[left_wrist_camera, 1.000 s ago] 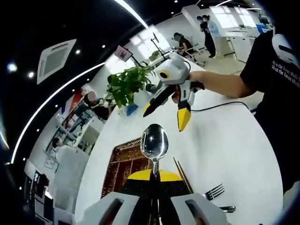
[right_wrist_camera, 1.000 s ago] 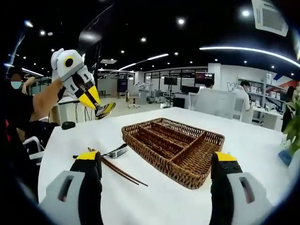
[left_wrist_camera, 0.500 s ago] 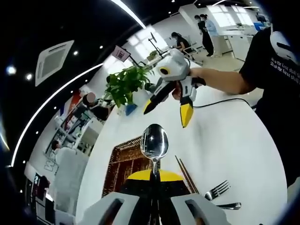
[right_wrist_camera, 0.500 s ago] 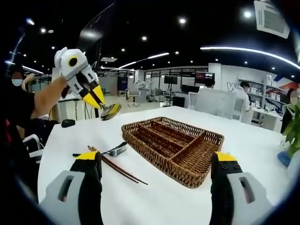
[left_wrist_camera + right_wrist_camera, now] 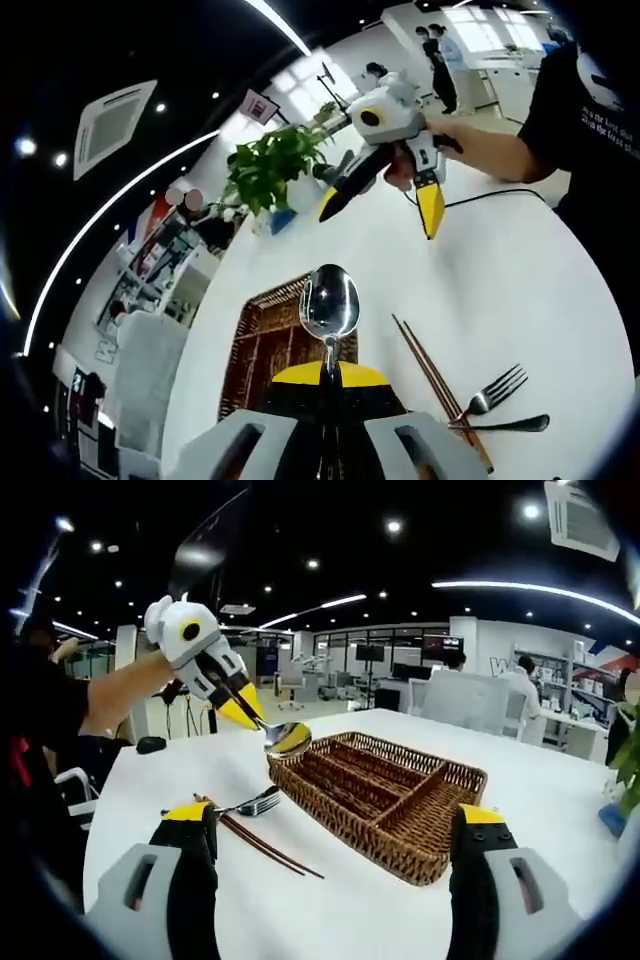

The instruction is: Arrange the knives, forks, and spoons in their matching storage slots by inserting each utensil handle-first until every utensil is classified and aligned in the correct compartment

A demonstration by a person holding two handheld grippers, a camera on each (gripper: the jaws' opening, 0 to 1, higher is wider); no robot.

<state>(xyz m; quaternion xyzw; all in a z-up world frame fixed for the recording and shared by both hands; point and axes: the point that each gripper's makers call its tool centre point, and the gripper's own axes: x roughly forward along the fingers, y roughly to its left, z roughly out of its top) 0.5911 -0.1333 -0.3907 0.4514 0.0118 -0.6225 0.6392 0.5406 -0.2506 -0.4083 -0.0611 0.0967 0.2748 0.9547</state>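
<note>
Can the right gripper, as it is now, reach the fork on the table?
Probably yes. The right gripper is open and holds nothing, and the fork lies on the bare white table beside the chopsticks, outside the wicker tray. The left gripper, holding the spoon, hangs above it.

White table [image 5: 560, 780], wicker tray [image 5: 380, 795], fork [image 5: 255, 803], chopsticks [image 5: 270, 842] (side by side)

White table [image 5: 330, 910], bare surface. Pair of dark chopsticks [image 5: 268, 844] lying on it, parallel and touching. Green potted plant [image 5: 268, 175] at the table's far edge, blue base. Black cable [image 5: 500, 195] trailing across the tabletop. Ceiling air vent [image 5: 112, 125] overhead, long light strips. People standing at desks [image 5: 440, 60] in the background office.
</note>
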